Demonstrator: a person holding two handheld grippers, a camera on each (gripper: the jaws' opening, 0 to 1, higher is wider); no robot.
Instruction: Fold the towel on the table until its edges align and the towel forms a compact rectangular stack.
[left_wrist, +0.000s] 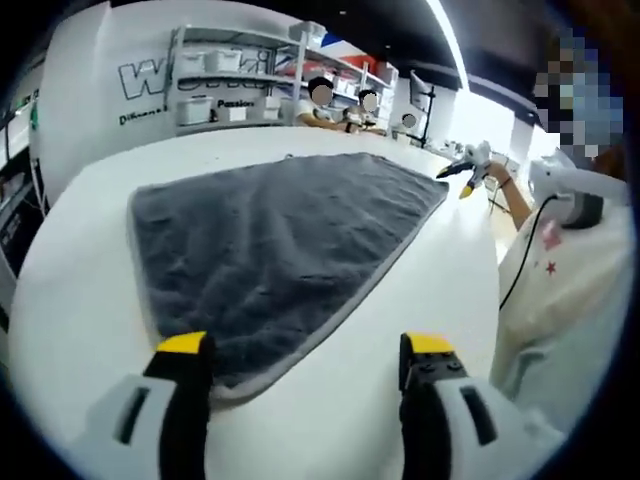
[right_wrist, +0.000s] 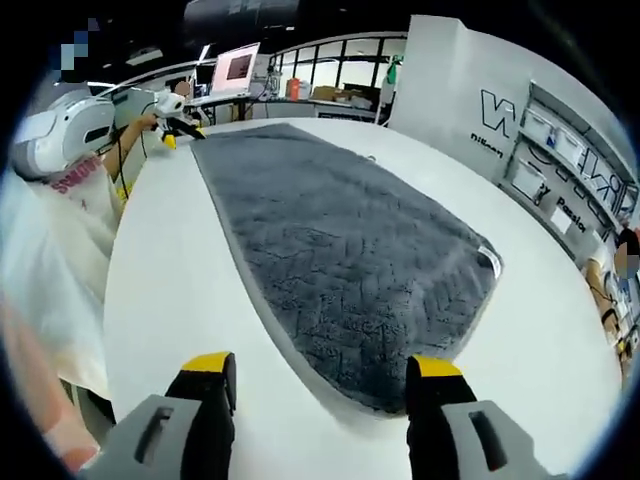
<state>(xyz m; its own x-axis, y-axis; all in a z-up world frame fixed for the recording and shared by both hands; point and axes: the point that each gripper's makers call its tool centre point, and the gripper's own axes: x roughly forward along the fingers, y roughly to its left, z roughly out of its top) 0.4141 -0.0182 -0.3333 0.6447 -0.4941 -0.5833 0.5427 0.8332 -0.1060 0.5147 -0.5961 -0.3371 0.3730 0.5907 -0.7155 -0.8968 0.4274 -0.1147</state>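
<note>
Left gripper view — my left gripper (left_wrist: 305, 365) hangs released over the towel's (left_wrist: 275, 240) near corner, its length running toward upper right — right gripper (right_wrist: 320, 385) likewise spread

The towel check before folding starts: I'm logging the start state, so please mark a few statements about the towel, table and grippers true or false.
1. The grey towel lies spread flat on the white table. True.
2. The towel is already folded into a compact stack. False: it is a single open layer, with no fold made yet.
3. The left gripper is shut on a towel corner. False: its jaws stand apart, with the near corner of the towel between them, ungripped.
4. The right gripper is open at the towel's near edge. True.
5. A small tag sits at the towel's edge, seen in the right gripper view. True.
</note>
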